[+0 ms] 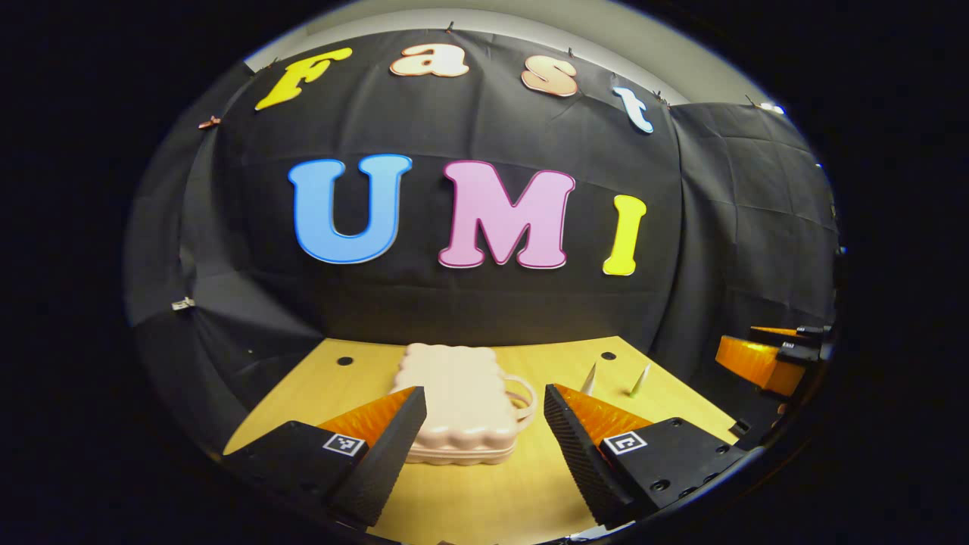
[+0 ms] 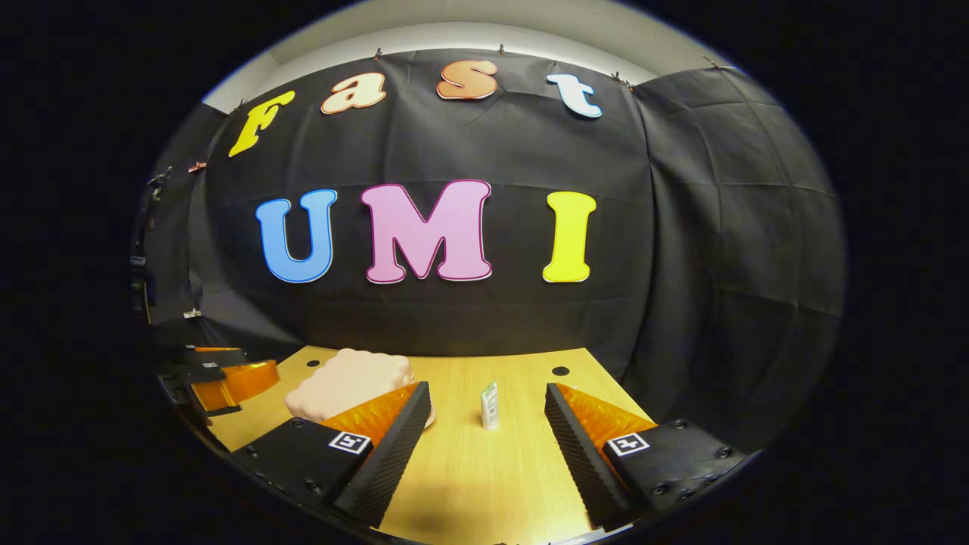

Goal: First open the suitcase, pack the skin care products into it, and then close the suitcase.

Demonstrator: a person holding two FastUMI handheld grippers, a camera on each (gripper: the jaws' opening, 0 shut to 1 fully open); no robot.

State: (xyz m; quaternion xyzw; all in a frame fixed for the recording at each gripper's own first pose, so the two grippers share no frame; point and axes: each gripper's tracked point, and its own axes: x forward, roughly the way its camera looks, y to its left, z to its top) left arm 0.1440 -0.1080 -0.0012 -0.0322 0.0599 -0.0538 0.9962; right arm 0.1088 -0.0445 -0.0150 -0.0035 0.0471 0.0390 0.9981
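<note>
A pale pink scalloped suitcase (image 1: pixel 462 397) lies closed and flat on the wooden table (image 1: pixel 484 499), its handle (image 1: pixel 524 401) facing right. My left gripper (image 1: pixel 484 392) hovers open just in front of it, nothing between the fingers. Right of the suitcase stand two slim skin care tubes, a white one (image 1: pixel 589 378) and a greenish one (image 1: pixel 640 380). In the right gripper view, the suitcase (image 2: pixel 344 390) is at the left and a tube (image 2: pixel 490 405) stands upright straight ahead. My right gripper (image 2: pixel 487 389) is open and empty, short of that tube.
The black cloth wall closes the table's back and sides. The right gripper (image 1: pixel 768 356) hangs off the table's right edge; the left gripper (image 2: pixel 223 378) shows at the left edge of the right gripper view. Small dark holes (image 1: pixel 345 361) (image 2: pixel 560 371) mark the tabletop's far corners.
</note>
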